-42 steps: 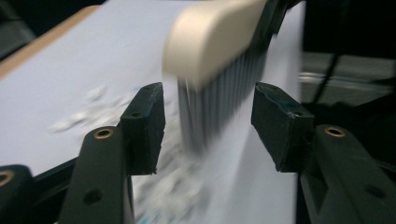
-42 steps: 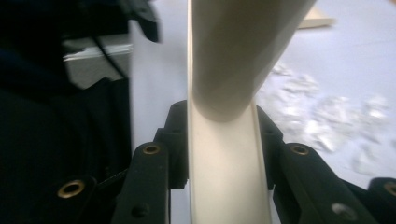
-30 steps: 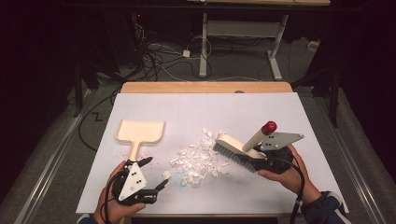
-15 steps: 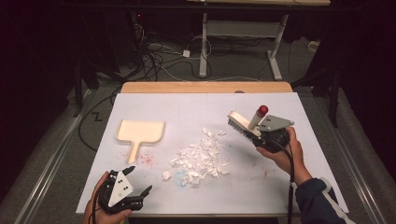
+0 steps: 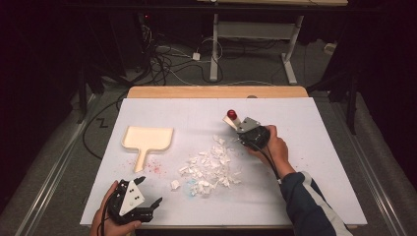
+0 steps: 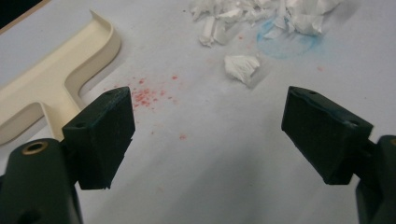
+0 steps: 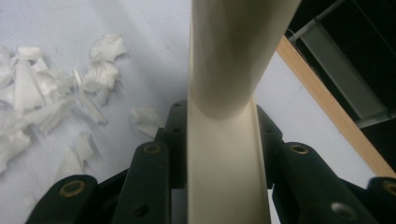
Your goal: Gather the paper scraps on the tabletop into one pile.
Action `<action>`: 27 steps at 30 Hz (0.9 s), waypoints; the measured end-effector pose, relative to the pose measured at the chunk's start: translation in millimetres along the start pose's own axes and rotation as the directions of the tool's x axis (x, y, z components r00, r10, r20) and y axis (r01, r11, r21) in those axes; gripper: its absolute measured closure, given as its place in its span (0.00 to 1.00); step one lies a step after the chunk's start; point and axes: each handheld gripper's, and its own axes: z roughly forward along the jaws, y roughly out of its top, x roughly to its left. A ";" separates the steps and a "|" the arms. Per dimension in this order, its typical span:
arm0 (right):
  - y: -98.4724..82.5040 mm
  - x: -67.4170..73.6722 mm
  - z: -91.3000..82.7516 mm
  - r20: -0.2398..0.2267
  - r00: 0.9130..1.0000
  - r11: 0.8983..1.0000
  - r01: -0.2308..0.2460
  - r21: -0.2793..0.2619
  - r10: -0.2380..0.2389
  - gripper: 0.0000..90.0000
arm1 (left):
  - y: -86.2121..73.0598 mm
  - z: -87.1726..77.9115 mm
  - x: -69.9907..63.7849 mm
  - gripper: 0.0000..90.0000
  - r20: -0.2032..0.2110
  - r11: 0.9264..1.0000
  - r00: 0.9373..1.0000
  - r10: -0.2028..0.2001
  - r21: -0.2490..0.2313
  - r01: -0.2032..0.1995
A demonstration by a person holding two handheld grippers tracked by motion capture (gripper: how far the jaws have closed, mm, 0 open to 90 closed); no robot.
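Paper scraps (image 5: 210, 167) are piled mid-table. Beside them a brush handle (image 7: 224, 140) is clamped by the right gripper (image 5: 252, 136) (presumably for sweeping); the left gripper (image 6: 205, 135), jaws spread, is held near the dustpan (image 5: 146, 140).

— How's my lighting looking from above?

— I see the white counter (image 5: 314, 147) brightly lit, and the floor and room around it fall off into near black. The picture is soft and a little grainy.

— And my left gripper view?

— Even light, with a soft grey shadow on the sheet between the fingers (image 6: 100, 135). The paper scraps (image 6: 240, 65) are fairly sharp; the near fingers blur slightly.

— My right gripper view?

— The cream handle (image 7: 229, 116) sits so close that it's out of focus, shaded on its underside. The scraps behind are hazy, nearly washed out.
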 end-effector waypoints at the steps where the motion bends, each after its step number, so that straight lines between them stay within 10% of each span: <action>1: 0.0 0.0 0.0 0.000 1.000 1.000 0.000 0.000 0.000 0.75 | 0.4 1.0 -1.3 0.18 -0.001 1.000 1.000 0.009 0.008 -0.009; 12: 11.5 50.0 -3.5 -0.137 0.985 0.990 0.095 -0.103 -0.109 0.75 | -0.1 2.0 -3.2 0.18 0.011 1.000 1.000 0.010 0.014 -0.010; 18: 6.2 69.1 -29.8 -0.285 0.939 0.973 0.141 -0.184 -0.190 0.74 | 0.4 2.0 -5.1 0.18 0.017 1.000 1.000 0.012 0.012 -0.013; 27: 1.5 81.4 -60.7 -0.341 0.912 0.963 0.159 -0.220 -0.228 0.75 | 1.9 1.7 -6.5 0.18 0.024 1.000 0.999 0.024 0.009 -0.024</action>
